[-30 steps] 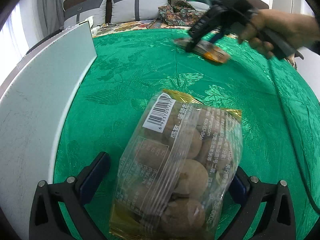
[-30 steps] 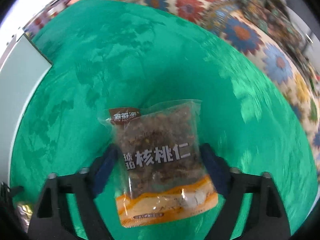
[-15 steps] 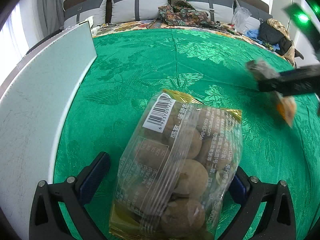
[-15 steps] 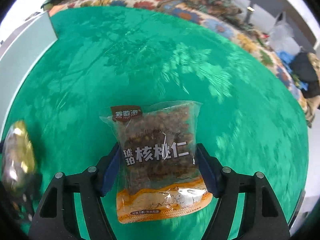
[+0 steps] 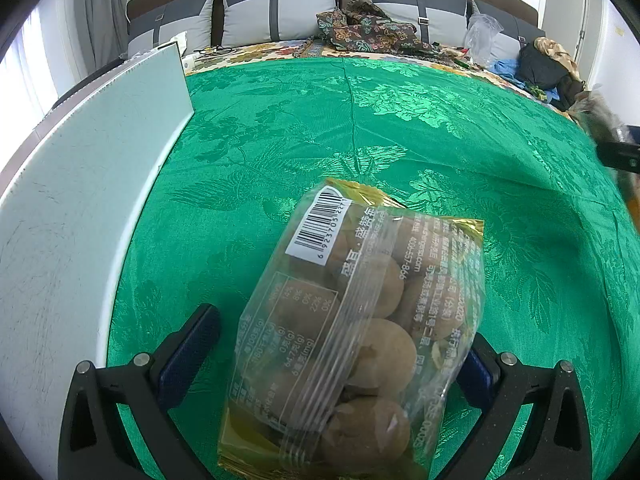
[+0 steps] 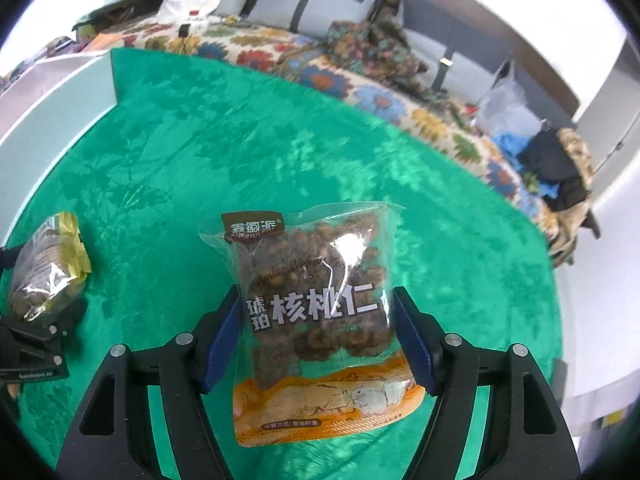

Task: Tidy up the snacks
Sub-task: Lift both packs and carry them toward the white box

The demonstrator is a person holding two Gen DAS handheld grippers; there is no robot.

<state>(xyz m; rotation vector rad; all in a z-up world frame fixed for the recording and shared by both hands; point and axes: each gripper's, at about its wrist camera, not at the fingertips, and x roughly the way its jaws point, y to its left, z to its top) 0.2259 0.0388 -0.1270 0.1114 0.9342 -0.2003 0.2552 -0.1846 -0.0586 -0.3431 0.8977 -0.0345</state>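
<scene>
A clear bag of round brown snacks [image 5: 352,336] with gold edges, barcode side up, hangs above the green cloth [image 5: 360,120] with my left gripper [image 5: 332,356] shut on it. The same bag [image 6: 44,264] shows at the left edge of the right wrist view. My right gripper [image 6: 316,328] is shut on a clear bag of candied walnut kernels [image 6: 316,304] with an orange bottom band; its blue pads press both sides. In the left wrist view the right gripper [image 5: 616,152] is a blur at the right edge.
A tall white panel [image 5: 80,200] stands along the cloth's left side. Grey pillows [image 5: 276,12], patterned fabric [image 5: 368,28], a plastic bag [image 5: 482,36] and dark clothing [image 5: 544,68] lie on the floral bedding beyond the cloth's far edge.
My right gripper carried the walnut bag from the far middle of the cloth to its right edge and swung round, bringing the left gripper into its view. The left gripper stayed still.
</scene>
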